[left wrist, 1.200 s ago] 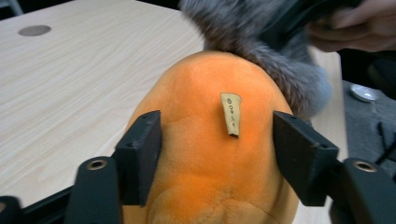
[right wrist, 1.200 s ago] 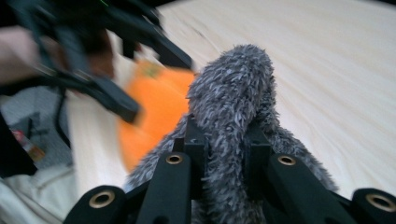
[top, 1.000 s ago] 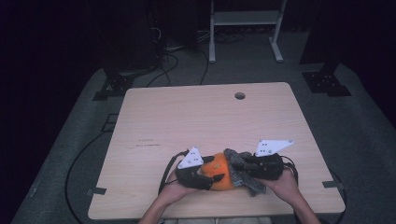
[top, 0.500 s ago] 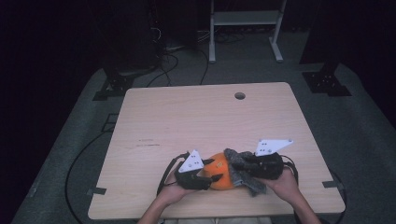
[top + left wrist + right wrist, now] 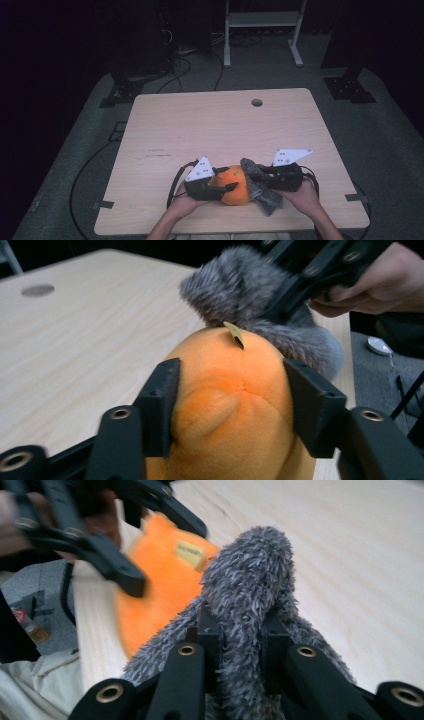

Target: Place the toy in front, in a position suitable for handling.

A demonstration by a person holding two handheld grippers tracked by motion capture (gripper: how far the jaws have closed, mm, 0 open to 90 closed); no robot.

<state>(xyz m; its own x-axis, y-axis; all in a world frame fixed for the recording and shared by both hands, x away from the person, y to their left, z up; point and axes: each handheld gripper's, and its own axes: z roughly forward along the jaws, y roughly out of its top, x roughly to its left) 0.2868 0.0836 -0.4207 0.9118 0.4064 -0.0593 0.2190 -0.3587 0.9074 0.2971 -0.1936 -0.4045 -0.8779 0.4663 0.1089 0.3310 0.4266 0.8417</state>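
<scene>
An orange plush toy [image 5: 236, 187] lies near the table's front edge, with a grey furry part [image 5: 265, 197] on its right side. My left gripper [image 5: 229, 178] comes in from the left. Its jaws have just closed in and eased a little, and both pads still press into the orange plush [image 5: 235, 390]. A small tag sticks up from the top of the plush. My right gripper [image 5: 254, 176] comes in from the right, shut on the grey fur [image 5: 250, 565]. The fur bulges out above its fingers [image 5: 210, 630]. A hand holds each gripper.
The wooden table [image 5: 200, 125] has a round cable hole [image 5: 257, 102] near its far edge. Beyond it on the grey floor are a white frame's legs [image 5: 227, 50], black stands [image 5: 350, 85] and loose cables [image 5: 185, 65]. A cable [image 5: 175, 185] trails from my left gripper.
</scene>
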